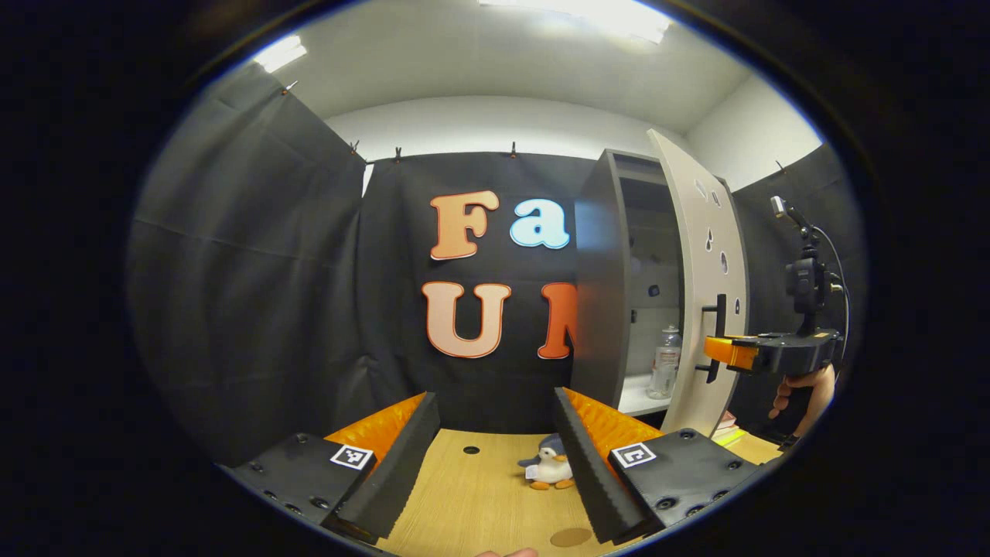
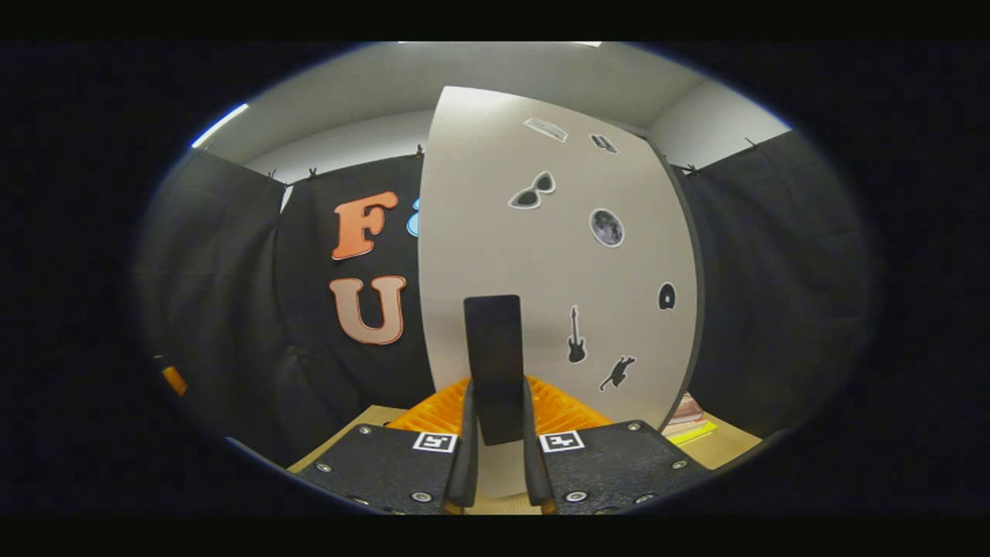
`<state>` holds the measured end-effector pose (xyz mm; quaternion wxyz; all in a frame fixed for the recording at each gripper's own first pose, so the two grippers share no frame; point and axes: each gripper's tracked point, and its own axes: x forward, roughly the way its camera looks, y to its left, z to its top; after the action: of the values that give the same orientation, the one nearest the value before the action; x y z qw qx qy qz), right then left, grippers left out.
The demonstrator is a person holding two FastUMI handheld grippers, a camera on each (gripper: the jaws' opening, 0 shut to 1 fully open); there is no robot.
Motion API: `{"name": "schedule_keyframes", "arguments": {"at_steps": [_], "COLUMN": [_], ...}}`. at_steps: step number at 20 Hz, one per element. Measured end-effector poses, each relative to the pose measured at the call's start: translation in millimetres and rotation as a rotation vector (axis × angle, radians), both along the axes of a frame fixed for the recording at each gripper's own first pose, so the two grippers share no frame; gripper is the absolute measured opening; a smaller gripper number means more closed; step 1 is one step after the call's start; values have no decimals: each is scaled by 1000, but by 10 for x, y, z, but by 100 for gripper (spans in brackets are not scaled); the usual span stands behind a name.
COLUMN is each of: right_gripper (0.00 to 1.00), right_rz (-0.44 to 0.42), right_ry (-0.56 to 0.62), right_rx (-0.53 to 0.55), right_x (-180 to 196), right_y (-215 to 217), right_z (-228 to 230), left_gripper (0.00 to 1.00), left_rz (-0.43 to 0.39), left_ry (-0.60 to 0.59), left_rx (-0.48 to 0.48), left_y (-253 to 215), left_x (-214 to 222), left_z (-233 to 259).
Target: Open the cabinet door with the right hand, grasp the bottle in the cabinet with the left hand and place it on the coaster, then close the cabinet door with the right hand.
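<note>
We have the cabinet door [image 1: 700, 278] swung partly open, our right gripper [image 2: 496, 433] clamped on its black handle [image 2: 495, 363]. A pull off the door's arc could slip that grip. Our left gripper [image 1: 495, 456] waits wide open and empty. The clear, white-capped bottle [image 1: 664, 362] stands at the cabinet shelf's front edge.

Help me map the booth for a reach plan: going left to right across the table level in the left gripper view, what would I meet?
Hole in the table → penguin toy → bottle inside the cabinet → door handle → right tongs at the handle → hand holding them.
</note>
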<state>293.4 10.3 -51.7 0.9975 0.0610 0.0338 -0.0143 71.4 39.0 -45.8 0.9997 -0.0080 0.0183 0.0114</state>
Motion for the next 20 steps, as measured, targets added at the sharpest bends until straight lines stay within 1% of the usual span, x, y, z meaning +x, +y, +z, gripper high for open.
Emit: {"name": "schedule_keyframes", "arguments": {"at_steps": [1,2,3,4,5,6,7,8,9,10,12,14,16,17,18,19,20], "right_gripper": [25,24,27,27,24,24,21,20,17,18,18,13,14,14,14,12,14], "right_rz": [-7,-14,-22,-32,-46,-59,-68,-76,-77,-84,-103,-105,-116,-126,-139,-154,-165], "right_ry": [-4,-3,-3,4,5,6,4,8,20,23,14,14,12,12,12,10,14], "right_rx": [6,7,8,9,2,-6,-5,0,14,23,16,43,58,58,59,56,47], "right_x": [-26,-57,-66,-86,-103,-112,-136,-125,-166,-209,-245,-279,-326,-363,-381,-407,-427], "right_y": [-11,-36,-51,-69,-87,-119,-151,-171,-168,-160,-223,-252,-284,-321,-359,-397,-434], "right_z": [-1,3,4,-1,-4,-4,5,-3,-19,-19,7,-11,-6,-8,-13,-11,-14], "left_gripper": [96,96,96,96,96,94,94,94,94,94,94,93,94,96,94,94,94], "left_rz": [-15,-28,-43,-56,-70,-84,-96,-104,-114,-125,-134,-143,-158,-167,-175,-183,-193], "left_ry": [3,5,5,6,2,-3,-8,-12,-16,-13,-19,-19,-11,-10,-10,-8,-6], "left_rx": [0,-2,-5,-6,-7,-8,-7,-6,-7,-6,-5,-2,-14,-17,-16,-16,-18], "left_y": [-53,-98,-160,-221,-266,-315,-359,-388,-429,-477,-516,-556,-616,-661,-701,-740,-786], "left_x": [-14,-20,-29,-34,-47,-48,-43,-49,-50,-47,-44,-30,-14,-7,0,13,25], "left_z": [-14,-18,-15,-9,0,24,42,56,55,47,59,52,11,8,5,-7,-18]}}
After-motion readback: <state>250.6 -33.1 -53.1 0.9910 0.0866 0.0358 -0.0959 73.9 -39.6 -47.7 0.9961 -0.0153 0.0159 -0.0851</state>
